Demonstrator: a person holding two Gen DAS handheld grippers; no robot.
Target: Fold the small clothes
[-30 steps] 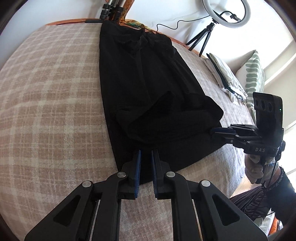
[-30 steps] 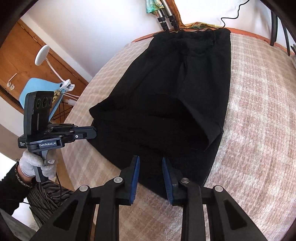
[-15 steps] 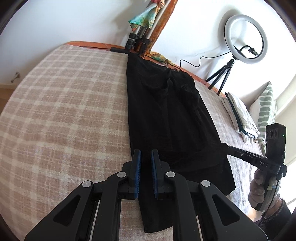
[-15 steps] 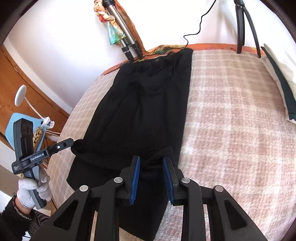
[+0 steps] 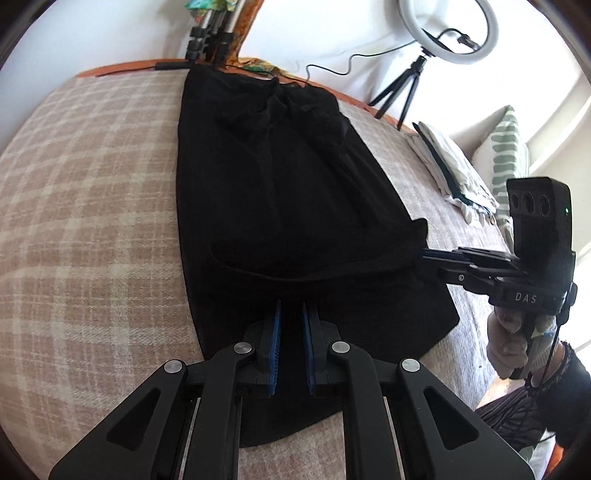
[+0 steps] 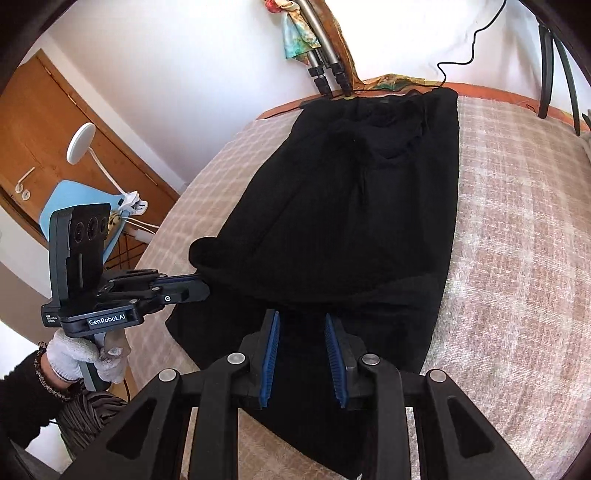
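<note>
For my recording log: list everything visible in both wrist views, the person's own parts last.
garment: 1, black, flat on bed, near hem folded over
blanket: 1, beige plaid, covering bed
ring light: 1, white, on tripod beyond bed
pillow: 1, white-green, far right
folded cloths: 1 pile, pale, beside pillow
door: 1, wooden
chair: 1, light blue
left hand-held gripper: black, over garment
right hand-held gripper: black, over garment
gloved hands: 2, white

Near hem of the black garment [image 5: 288, 192] hidden under the left tool [image 5: 291, 332], ring light [image 5: 448, 33] cut by the top edge, person's sleeve [image 6: 22, 391] cut off at the frame edge, folded fabrics [image 5: 454, 170] too small to identify
</note>
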